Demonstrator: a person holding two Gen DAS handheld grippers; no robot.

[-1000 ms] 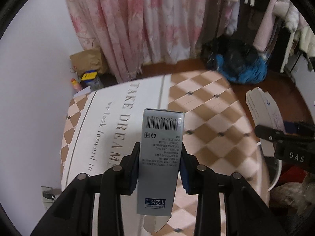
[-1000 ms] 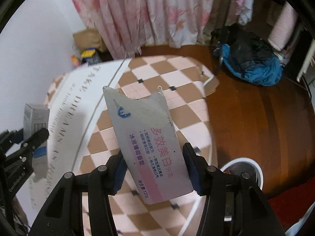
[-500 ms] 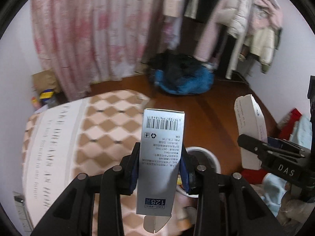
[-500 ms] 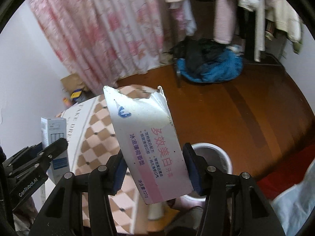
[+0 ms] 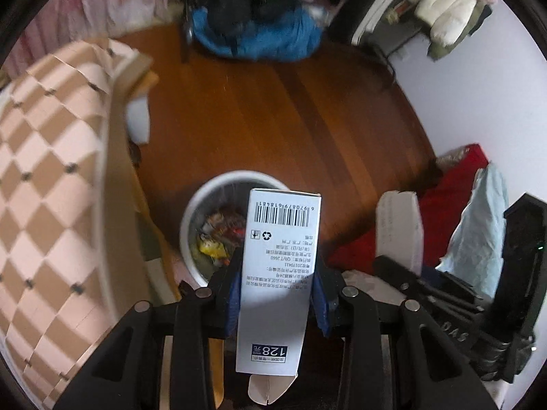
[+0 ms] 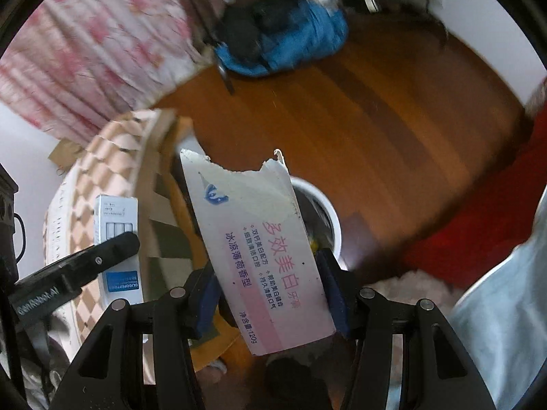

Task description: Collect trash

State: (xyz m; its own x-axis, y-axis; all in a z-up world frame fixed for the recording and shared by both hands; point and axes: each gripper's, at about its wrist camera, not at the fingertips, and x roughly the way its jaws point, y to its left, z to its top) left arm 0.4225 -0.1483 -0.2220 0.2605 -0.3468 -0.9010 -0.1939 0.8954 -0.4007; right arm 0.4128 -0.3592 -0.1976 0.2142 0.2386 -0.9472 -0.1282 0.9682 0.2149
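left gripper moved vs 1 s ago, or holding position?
Yes. The left gripper, shut on the grey box, has swung off the checkered bed toward the white trash bin, which now sits just beyond the box.

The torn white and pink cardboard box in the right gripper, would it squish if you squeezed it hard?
Probably yes. The torn white and pink cardboard box has a ragged, ripped-open top, so it looks like thin, hollow card. It likely weighs little: the right gripper holds it tilted by its sides alone. Let go, it would likely tumble rather than roll.

Glossy wooden floor (image 5: 273,119); matt cardboard grey box (image 5: 278,273); torn-edged cardboard toothpaste box (image 6: 263,246).
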